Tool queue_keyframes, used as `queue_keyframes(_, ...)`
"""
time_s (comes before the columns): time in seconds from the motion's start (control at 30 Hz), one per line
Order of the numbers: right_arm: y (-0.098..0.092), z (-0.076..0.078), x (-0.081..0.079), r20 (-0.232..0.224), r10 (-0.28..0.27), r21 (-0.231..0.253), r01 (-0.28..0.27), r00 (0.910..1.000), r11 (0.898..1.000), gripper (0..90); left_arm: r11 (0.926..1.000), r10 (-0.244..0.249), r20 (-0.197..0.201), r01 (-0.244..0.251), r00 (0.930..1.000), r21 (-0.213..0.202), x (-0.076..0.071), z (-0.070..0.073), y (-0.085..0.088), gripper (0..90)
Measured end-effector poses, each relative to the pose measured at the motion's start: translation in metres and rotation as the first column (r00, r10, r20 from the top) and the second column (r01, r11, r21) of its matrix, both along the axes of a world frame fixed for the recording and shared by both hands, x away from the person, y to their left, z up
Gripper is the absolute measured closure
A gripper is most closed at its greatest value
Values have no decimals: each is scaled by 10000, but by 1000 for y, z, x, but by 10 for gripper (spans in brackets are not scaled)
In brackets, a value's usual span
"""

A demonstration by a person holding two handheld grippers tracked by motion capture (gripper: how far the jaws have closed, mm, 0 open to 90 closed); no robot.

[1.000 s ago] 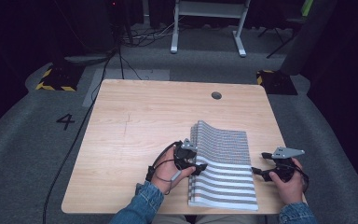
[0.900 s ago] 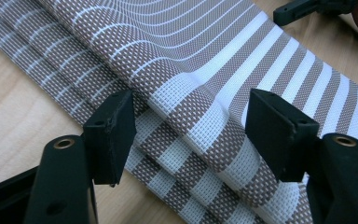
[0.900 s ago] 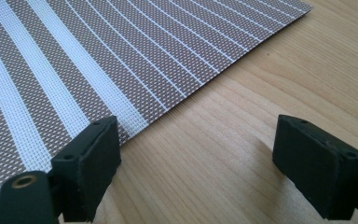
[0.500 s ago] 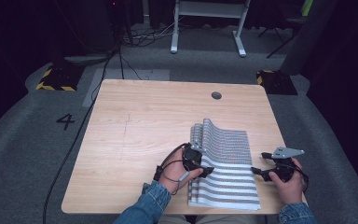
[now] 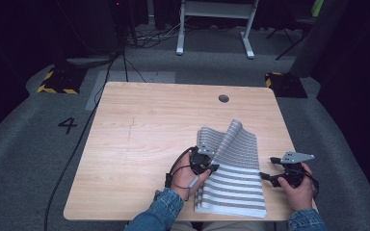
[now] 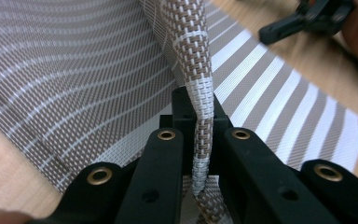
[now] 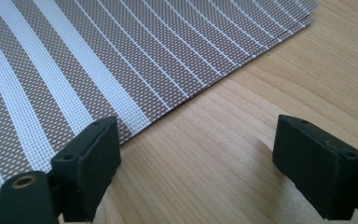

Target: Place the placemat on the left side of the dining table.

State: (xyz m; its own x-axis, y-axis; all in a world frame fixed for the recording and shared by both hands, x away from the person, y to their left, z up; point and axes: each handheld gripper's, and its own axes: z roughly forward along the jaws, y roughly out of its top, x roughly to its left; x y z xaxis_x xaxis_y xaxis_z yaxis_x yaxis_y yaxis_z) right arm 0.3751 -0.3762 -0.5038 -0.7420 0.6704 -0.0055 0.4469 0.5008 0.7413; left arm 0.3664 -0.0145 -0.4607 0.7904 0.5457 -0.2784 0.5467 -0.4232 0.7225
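Black plastic jaws of the left gripper (image 6: 200,154) stand pressed together on a raised fold of the brown-and-white striped woven placemat (image 6: 279,112), having just been closing onto it; in the left gripper view, the pinched edge climbs from between them at the lower centre toward the top of the frame. In the high view that left gripper (image 5: 203,161) sits at the left edge of the placemat (image 5: 236,183), right of centre in the lower half, and the mat's far part curls up in a hump above it. The right gripper (image 7: 196,163) has its jaws wide apart with nothing between them, low over the pale wooden table (image 7: 242,140); its left jaw lies just beside the mat's right edge in the lower left of the right gripper view, without touching it as far as I can tell. In the high view the right gripper (image 5: 274,174) rests at the lower right, just off the mat's right side. The table (image 5: 144,134) is bare elsewhere, save a small round hole (image 5: 223,98) near its upper edge. I judge the step in hand to be gripping the mat to fold or turn it. The next move probably calls for the right jaws to slide onto the near edge and close, so both grippers can lift together without the weave slipping.
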Motion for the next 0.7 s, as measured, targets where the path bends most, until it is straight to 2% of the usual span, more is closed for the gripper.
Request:
queue_keyframes(0.1,0,0,0,-3,0,2,0,10000,10000,152,9995,-89,403,101,9991,-311,-6,12,2,887)
queue_keyframes(0.13,0,0,0,-3,0,2,0,10000,10000,152,9995,-89,403,101,9991,-311,-6,12,2,887)
queue_keyframes(0.2,0,0,0,-32,-43,-9,43,10000,10000,153,9983,-140,626,175,9979,-559,-12,25,4,887)
queue_keyframes(0.23,0,0,0,-32,-43,-9,43,10000,10000,153,9983,-140,626,175,9979,-559,-12,25,4,887)
queue_keyframes(0.27,0,0,-1,-13,-80,-8,80,10000,10000,153,9979,-245,791,291,9966,-574,-15,33,7,888)
queue_keyframes(0.37,1,0,-1,-13,-105,0,105,9999,9999,153,9965,-391,992,462,9943,-698,-21,44,10,888)
queue_keyframes(0.63,1,0,-1,-12,-106,-4,106,9999,9999,153,9943,-371,1445,510,9888,-937,-38,71,24,888)
queue_keyframes(0.7,0,0,-1,-13,-103,-5,103,9999,9999,153,9939,-391,1654,554,9854,-953,-41,78,29,888)
